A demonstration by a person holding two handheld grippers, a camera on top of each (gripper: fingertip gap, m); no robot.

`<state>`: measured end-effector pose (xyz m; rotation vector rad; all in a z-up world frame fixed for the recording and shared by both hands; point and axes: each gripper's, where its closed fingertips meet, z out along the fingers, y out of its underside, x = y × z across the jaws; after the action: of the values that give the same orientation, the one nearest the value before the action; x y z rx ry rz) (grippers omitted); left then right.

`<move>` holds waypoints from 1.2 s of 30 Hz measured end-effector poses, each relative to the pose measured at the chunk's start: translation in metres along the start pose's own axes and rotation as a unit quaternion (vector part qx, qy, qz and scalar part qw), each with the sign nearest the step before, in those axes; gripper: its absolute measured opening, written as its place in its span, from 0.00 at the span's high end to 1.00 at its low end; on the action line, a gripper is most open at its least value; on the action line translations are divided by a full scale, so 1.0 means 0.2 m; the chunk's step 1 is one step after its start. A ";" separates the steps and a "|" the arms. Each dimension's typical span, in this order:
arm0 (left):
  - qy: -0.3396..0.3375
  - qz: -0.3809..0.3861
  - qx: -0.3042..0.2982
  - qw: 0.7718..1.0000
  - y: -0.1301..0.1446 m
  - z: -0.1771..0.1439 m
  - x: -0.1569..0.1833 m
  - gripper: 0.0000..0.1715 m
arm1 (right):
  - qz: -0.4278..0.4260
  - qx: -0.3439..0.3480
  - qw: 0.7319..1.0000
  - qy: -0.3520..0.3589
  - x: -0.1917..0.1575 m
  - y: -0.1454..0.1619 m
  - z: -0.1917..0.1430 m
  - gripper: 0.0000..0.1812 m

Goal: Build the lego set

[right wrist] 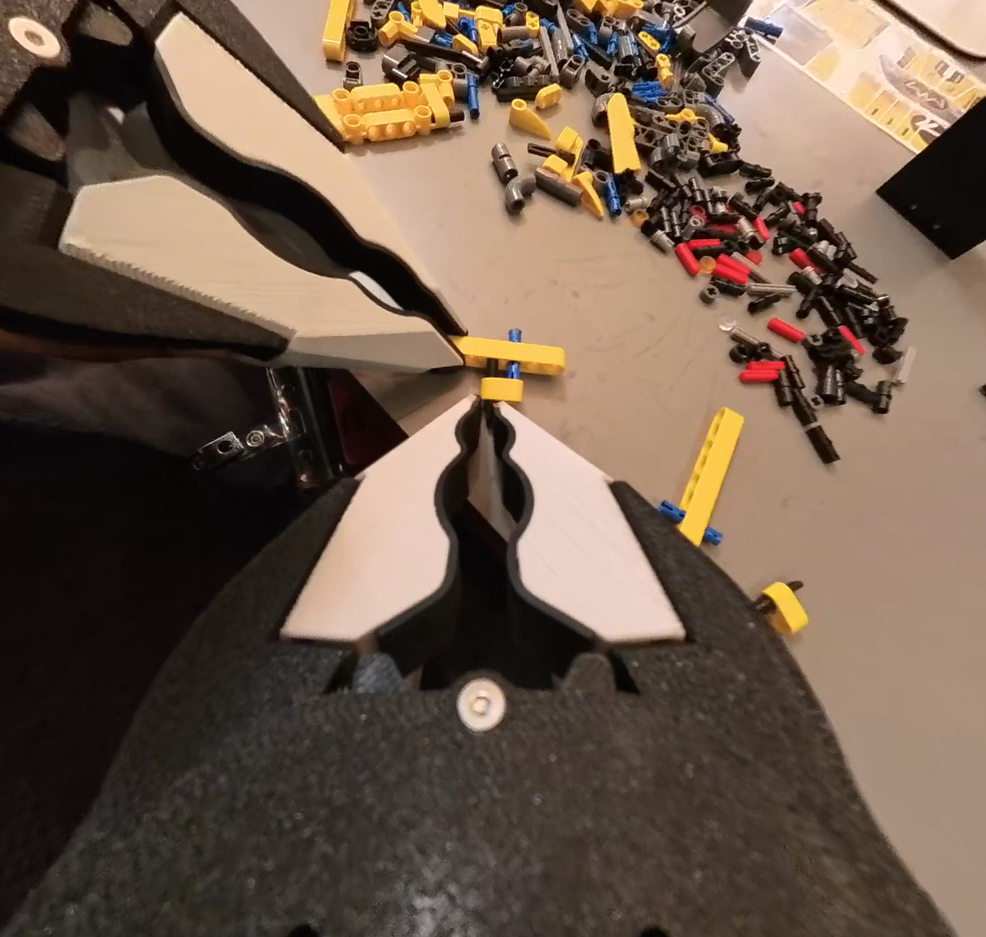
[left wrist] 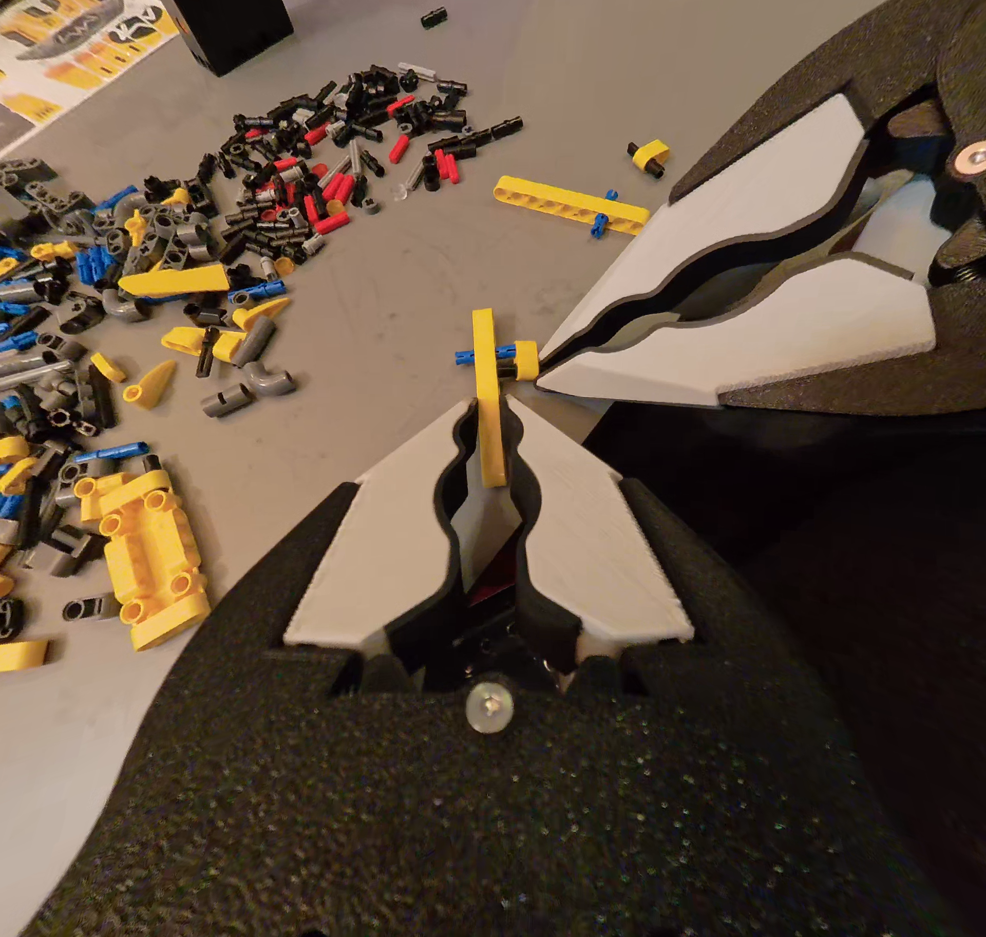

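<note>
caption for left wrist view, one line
Left gripper clamps a yellow beam; right gripper meets its short yellow link above scattered parts.

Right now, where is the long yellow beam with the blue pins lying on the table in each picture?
Left wrist view: long yellow beam lies right of centre, upper half, left of the right gripper.
Right wrist view: it lies right of centre, beside the right fingers.
Shared landmark: small yellow piece with black pins.

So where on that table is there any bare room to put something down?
A bare grey strip of table runs between the brick pile and the long yellow beam, up to the two grippers' tips. More bare table lies beyond the black pins, near the black box. The pile itself is crowded.
</note>
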<state>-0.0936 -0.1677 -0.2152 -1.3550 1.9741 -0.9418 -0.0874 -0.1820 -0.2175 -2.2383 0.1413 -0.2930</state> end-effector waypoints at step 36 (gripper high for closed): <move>0.040 0.030 0.002 0.999 0.01 0.00 0.01 0.95 | 0.129 0.005 0.983 -0.130 -0.01 0.00 0.00 0.99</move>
<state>-0.0951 -0.1689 -0.2167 -1.2664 2.0595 -0.9867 -0.0894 -0.1821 -0.2171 -2.1956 0.2855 0.1383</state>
